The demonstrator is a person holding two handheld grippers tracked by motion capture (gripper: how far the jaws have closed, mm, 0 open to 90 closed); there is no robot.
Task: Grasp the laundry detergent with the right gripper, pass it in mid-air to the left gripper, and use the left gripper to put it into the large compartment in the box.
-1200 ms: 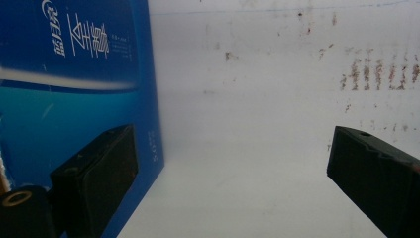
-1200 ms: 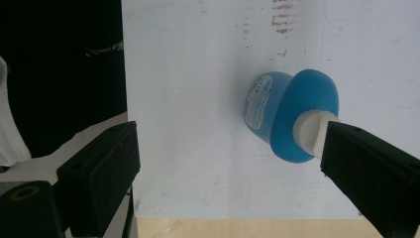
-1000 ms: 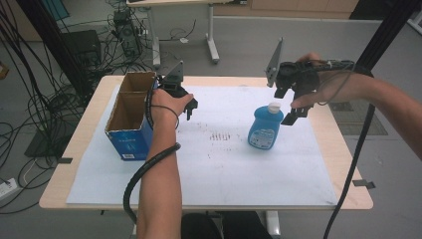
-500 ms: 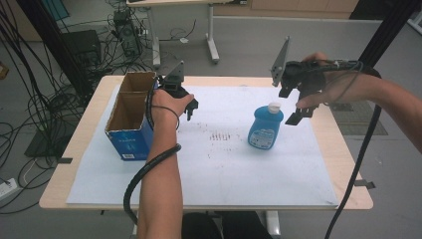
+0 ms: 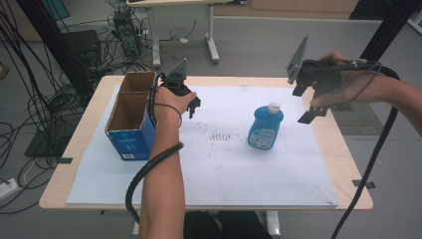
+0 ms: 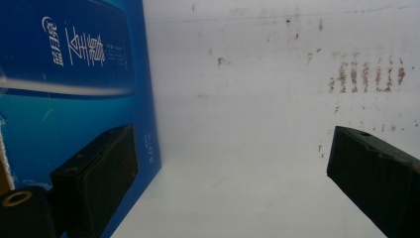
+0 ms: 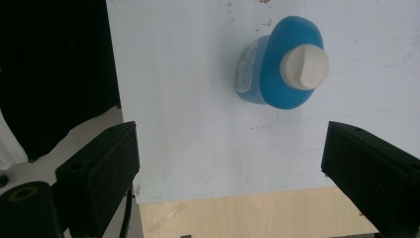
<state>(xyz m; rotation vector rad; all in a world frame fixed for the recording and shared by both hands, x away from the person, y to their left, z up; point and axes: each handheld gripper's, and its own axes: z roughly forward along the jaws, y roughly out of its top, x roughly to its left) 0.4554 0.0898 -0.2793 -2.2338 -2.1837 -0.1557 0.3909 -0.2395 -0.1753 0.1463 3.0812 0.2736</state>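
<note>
- Two grippers we see above the tabletop point(image 5: 348, 164), which carries a white sheet point(image 5: 278, 169)
- We find the left gripper point(image 5: 191, 105) just beside the open cardboard box point(image 5: 130, 119), its fingers point(image 6: 94, 173) spread wide with nothing between them
- The right gripper point(image 5: 312, 107) we see raised near the tabletop's far right edge, fingers point(image 7: 99, 168) apart and empty
- A blue bottle point(image 5: 264, 127) with a white cap point(image 7: 303, 66) stands upright on the sheet, apart from both grippers
- We note reddish-brown marks point(image 5: 219, 136) between box and bottle
</note>
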